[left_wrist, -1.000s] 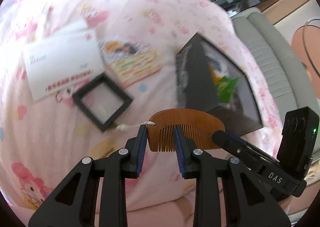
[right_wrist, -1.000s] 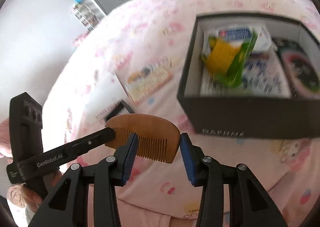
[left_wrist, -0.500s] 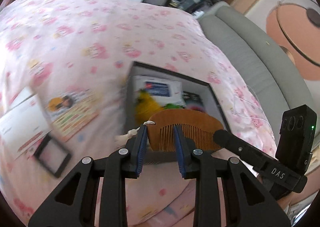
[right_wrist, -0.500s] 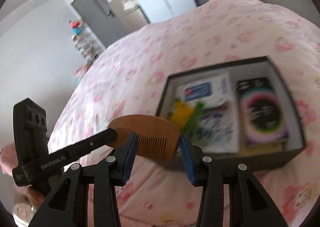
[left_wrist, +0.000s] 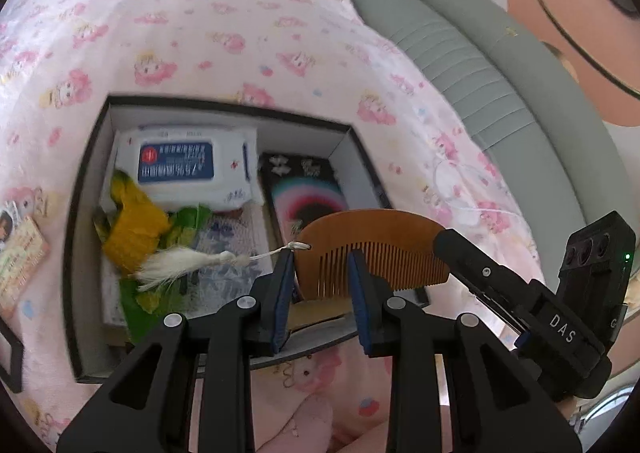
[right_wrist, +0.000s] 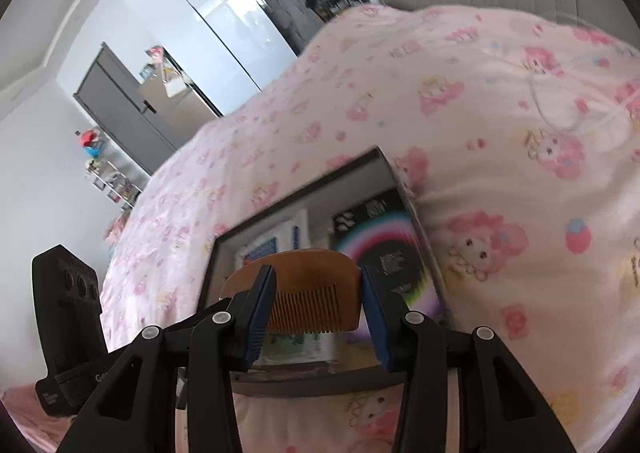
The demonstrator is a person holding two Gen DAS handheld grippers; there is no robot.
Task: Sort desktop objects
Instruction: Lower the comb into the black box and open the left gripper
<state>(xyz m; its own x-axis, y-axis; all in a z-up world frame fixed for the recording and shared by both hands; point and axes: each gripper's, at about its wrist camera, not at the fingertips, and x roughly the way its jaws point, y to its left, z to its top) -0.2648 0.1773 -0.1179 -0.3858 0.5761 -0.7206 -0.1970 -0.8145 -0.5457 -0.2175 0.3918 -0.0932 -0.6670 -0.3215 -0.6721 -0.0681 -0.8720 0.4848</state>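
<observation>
Both grippers, the left gripper (left_wrist: 320, 285) and right gripper (right_wrist: 316, 305), have carried the wooden comb (left_wrist: 372, 249) (tassel dangling) over the black box (left_wrist: 76, 237), jaws clamped on it.

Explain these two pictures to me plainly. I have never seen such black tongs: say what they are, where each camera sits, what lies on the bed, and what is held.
These are two hand-held grippers, each with a fisheye camera looking along its two fingers. One picture comes from the left gripper, the other from the right gripper. Together they hold a wooden comb, one at each end, above an open dark box on a pink cartoon bedsheet. The comb's white tassel dangles. Inside the box lie a pack of wipes, a yellow and green bundle and a black booklet.
</observation>
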